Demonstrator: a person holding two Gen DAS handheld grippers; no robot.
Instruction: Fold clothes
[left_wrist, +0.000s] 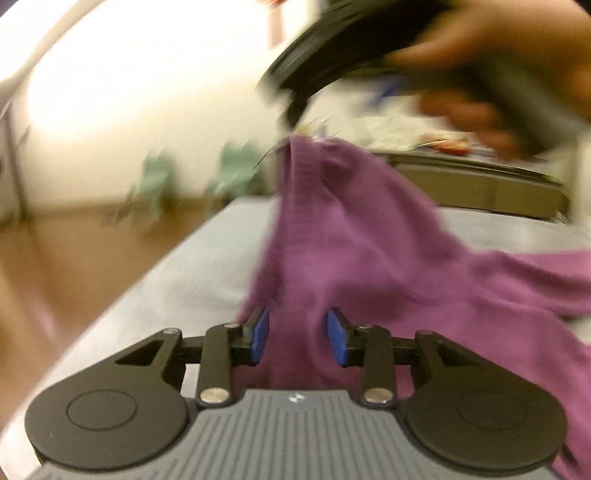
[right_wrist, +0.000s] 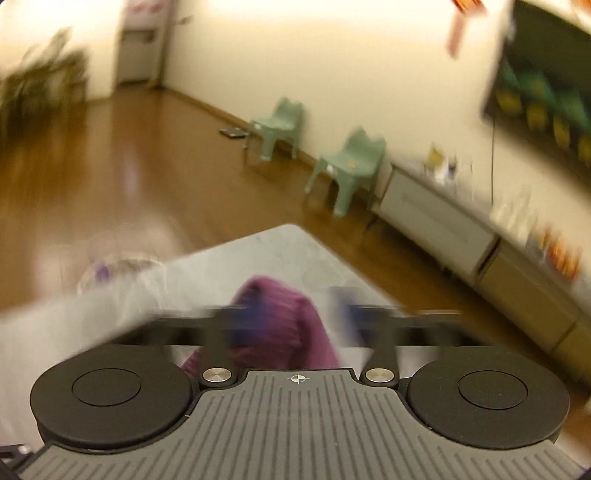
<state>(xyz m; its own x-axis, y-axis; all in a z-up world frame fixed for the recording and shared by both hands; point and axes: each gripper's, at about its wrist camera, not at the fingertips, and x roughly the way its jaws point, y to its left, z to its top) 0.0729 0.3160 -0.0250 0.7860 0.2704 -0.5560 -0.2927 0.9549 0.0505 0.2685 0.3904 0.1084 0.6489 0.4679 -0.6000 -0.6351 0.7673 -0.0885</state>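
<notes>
A purple knit garment (left_wrist: 369, 240) lies on the grey table (left_wrist: 184, 277) and rises to a peak at the far end. My left gripper (left_wrist: 298, 336) is low over its near part. Its blue pads (left_wrist: 260, 334) stand apart with a fold of cloth between them, not visibly pinched. A hand (left_wrist: 498, 74) holds the right gripper's black housing (left_wrist: 325, 51) over the peak. In the right wrist view my right gripper (right_wrist: 295, 319) is blurred and its jaws are wide. A lump of the garment (right_wrist: 280, 314) sits by the left finger, with bare table beside the right one.
The table corner (right_wrist: 291, 229) ends just past the cloth, with wooden floor (right_wrist: 129, 166) beyond. Two green chairs (right_wrist: 280, 125) (right_wrist: 351, 166) and a low cabinet (right_wrist: 443, 229) line the wall. A clear crumpled bag (right_wrist: 118, 266) sits at the table's left edge.
</notes>
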